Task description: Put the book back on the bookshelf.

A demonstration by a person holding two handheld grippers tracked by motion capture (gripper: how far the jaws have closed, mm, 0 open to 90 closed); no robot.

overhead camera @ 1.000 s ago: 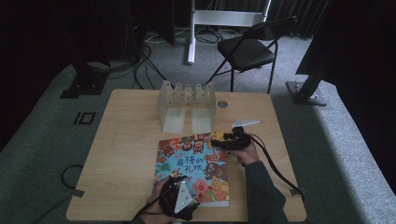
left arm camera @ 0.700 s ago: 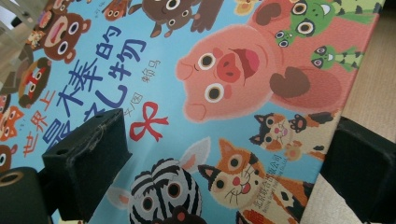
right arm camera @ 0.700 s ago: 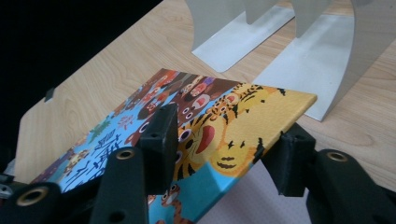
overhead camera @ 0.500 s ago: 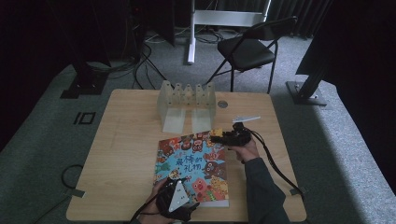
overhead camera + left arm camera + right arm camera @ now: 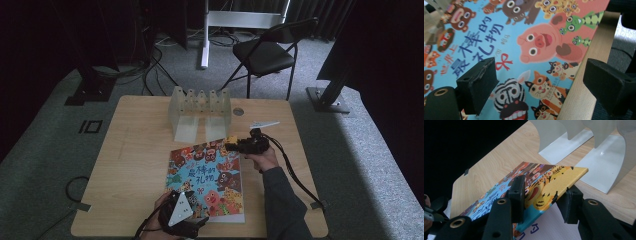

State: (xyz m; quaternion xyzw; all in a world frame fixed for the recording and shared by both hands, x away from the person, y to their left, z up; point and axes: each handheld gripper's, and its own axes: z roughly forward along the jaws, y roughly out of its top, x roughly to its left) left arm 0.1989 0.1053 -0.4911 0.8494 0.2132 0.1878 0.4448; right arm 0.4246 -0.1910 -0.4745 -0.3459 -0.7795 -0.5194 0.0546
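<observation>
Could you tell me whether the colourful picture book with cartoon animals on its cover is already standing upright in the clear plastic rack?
No: the colourful picture book lies on the wooden table, in front of the clear plastic rack.

1. A light wooden table [image 5: 135, 165] with rounded corners stands on grey carpet [image 5: 45, 165].
2. A translucent divider rack [image 5: 200, 107] with a row of upright fins sits near the table's far edge, its two pale base plates lying flat on the wood.
3. A small round grommet [image 5: 238, 112] is set in the tabletop just beside the rack.
4. A black folding chair [image 5: 267, 52] stands beyond the table, well apart from it.
5. A white stand base [image 5: 235, 20] and loose cables [image 5: 160, 55] occupy the floor behind.
</observation>
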